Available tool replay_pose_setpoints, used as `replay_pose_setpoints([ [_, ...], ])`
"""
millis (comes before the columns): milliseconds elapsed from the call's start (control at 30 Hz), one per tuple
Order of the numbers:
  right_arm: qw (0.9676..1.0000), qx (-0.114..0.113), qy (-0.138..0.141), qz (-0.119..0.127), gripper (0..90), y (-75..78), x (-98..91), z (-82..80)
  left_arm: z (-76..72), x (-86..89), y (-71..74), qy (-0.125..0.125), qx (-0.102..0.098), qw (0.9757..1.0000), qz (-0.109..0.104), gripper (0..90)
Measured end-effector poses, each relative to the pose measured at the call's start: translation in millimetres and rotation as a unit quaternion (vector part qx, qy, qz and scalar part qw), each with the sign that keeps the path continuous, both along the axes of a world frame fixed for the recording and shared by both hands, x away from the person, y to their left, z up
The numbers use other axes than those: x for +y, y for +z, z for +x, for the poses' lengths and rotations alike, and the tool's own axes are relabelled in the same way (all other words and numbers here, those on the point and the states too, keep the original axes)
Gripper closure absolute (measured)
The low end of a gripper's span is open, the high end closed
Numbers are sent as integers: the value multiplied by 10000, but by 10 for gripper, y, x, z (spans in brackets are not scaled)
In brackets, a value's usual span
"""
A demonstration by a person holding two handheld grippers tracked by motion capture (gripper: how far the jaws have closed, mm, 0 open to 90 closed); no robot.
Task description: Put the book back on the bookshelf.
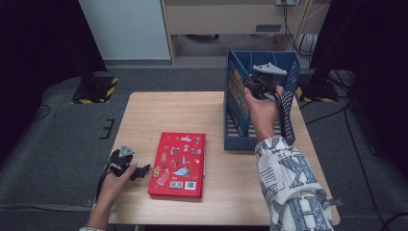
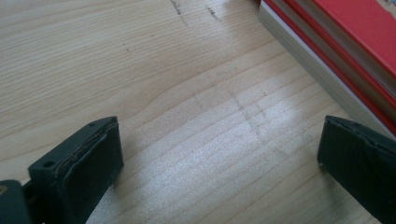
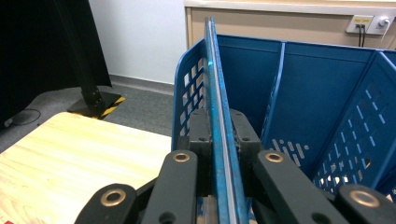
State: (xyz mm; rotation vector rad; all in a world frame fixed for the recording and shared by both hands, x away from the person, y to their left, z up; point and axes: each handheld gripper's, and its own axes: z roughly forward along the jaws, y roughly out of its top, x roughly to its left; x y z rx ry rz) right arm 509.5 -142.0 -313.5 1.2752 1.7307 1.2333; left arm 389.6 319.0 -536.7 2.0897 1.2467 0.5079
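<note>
Your right gripper [image 3: 219,140] fingers clamp a thin book [image 3: 215,84] in the blue rack [image 1: 288,72]; left gripper [image 2: 219,154] fingers apart near red book [image 1: 178,163]

One blue book [image 3: 219,116] between the right gripper's [image 3: 219,140] jaws, two red books [image 2: 345,51] beside the left gripper [image 2: 219,158], one blue rack [image 1: 288,77].

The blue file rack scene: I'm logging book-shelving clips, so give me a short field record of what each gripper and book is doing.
right gripper: shut on thin blue book, edge-on between its jaws
thin blue book: upright, inside the blue rack by its left wall
blue rack: standing at the table's far right
left gripper: open, nothing between the jaws, low over bare table
red book: flat on the table, just right of the left gripper
</note>
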Motion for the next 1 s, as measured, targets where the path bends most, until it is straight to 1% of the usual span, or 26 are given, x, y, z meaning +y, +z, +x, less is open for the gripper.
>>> replay_pose_setpoints([
  [400,9997,-225,-100,46,828,-16,36,1,0,-1,0,0,2,10000,-1,0],
  [633,9993,-319,-162,77,828,-15,56,35,0,-2,0,-2,1,10000,0,0],
  [1000,9984,-513,-241,-1,828,-31,122,74,1,-3,0,-7,1,10000,0,0],
])
